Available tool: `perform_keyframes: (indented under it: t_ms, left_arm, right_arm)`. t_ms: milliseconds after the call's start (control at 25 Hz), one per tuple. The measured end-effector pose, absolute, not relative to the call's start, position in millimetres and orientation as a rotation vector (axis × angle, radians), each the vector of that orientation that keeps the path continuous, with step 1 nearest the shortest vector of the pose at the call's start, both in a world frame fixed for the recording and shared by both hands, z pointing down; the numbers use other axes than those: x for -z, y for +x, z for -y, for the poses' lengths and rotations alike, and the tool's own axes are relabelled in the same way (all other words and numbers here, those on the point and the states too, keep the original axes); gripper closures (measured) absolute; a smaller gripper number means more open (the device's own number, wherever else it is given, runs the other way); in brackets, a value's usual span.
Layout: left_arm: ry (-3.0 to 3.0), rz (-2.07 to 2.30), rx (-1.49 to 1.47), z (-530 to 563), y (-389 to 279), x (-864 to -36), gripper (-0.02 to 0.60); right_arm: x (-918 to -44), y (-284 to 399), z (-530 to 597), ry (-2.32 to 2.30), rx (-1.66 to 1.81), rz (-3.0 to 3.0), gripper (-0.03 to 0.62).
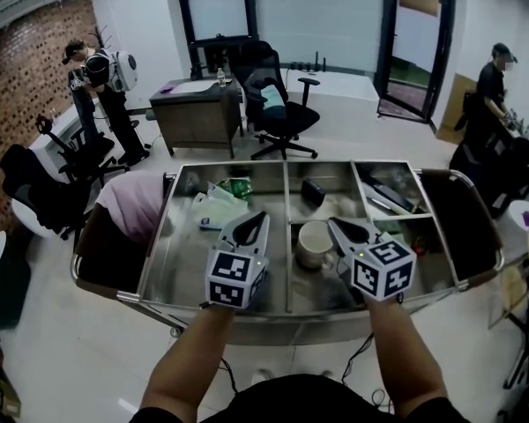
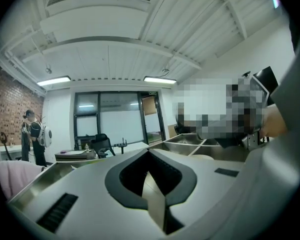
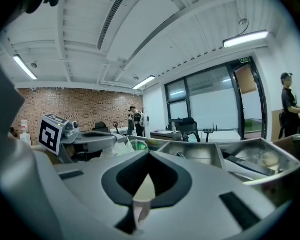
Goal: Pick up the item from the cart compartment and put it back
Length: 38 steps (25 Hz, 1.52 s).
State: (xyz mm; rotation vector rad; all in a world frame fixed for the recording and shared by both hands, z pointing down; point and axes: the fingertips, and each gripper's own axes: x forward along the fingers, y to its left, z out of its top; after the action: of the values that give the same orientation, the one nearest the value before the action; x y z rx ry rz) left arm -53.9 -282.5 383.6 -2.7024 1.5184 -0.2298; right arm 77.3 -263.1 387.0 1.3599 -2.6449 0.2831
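The steel cart (image 1: 286, 302) has several compartments. A white mug (image 1: 315, 244) stands in the middle one, and a black item (image 1: 313, 190) lies behind it. Clear plastic bags with a green packet (image 1: 222, 199) fill the back of the left compartment. My left gripper (image 1: 262, 218) hovers over the left compartment, shut and empty, its jaws (image 2: 147, 152) meeting at the tip. My right gripper (image 1: 333, 224) is just right of the mug, also shut with nothing held, and its jaws (image 3: 149, 155) point up and across the cart. The left gripper (image 3: 77, 140) shows in the right gripper view.
The right compartments hold flat tools (image 1: 388, 196) and small items (image 1: 421, 241). A pink cloth (image 1: 132, 203) hangs over the cart's left end. Office chairs (image 1: 278, 104) and a desk (image 1: 194, 108) stand behind. One person (image 1: 101, 95) is at the back left, another (image 1: 492, 86) at the right.
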Motion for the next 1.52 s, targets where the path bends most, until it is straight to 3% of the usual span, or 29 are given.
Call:
perform_keyframes:
  t_ms: [520,1520]
  left_arm:
    - [-2.712,-1.417,0.113,202,-48,-339,0.581]
    - [-2.771,-1.412,0.112,141,-50,-355,0.581]
  right_arm:
    - [-337,97,194,1.361,-0.285,2.808,0.580]
    - [-373,95,139,1.324,-0.314,2.758,0.582]
